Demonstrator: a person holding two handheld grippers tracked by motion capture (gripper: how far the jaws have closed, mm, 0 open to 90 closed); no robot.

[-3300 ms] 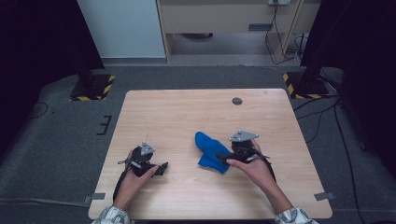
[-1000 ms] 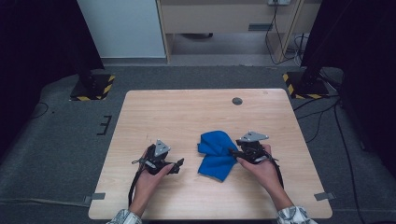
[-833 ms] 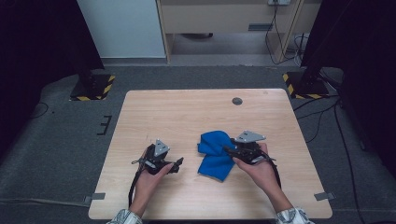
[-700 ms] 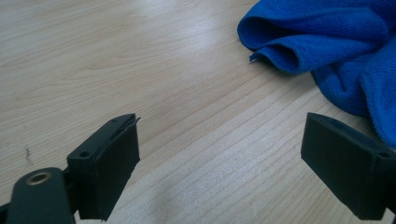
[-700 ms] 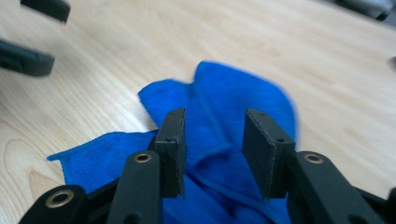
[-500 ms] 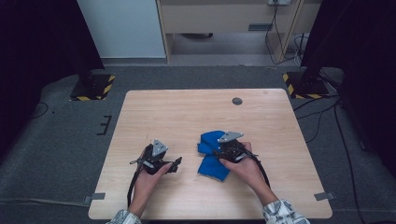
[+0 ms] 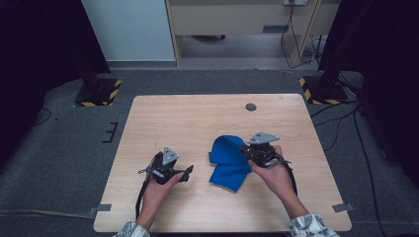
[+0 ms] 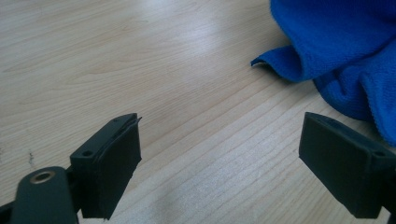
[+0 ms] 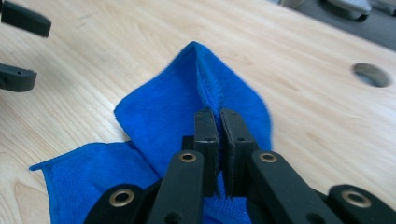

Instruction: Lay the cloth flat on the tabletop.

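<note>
A blue cloth (image 7: 228, 163) lies rumpled on the wooden table (image 7: 197, 118), right of centre. My right gripper (image 7: 248, 151) is shut on a raised fold of that cloth (image 9: 196, 88), which peaks up between its jaws (image 9: 218, 116). My left gripper (image 7: 188, 172) rests low over the table to the left of the cloth, open, with bare wood between its jaws (image 8: 219, 163). In the left gripper view the cloth (image 8: 336, 46) lies ahead at the upper right, apart from the jaws. The left gripper's fingertips (image 9: 18, 28) show at the far left of the right gripper view.
A round cable hole (image 7: 251, 106) sits near the table's far edge, also seen as a hole (image 9: 371, 74) in the right gripper view. Grey carpet surrounds the table. Stands with yellow-black feet (image 7: 99, 94) flank the far corners.
My right gripper carried the cloth's edge leftward over the cloth, then drew back to the right with the fold still held. The left gripper moved closer to the cloth earlier and now holds still.
</note>
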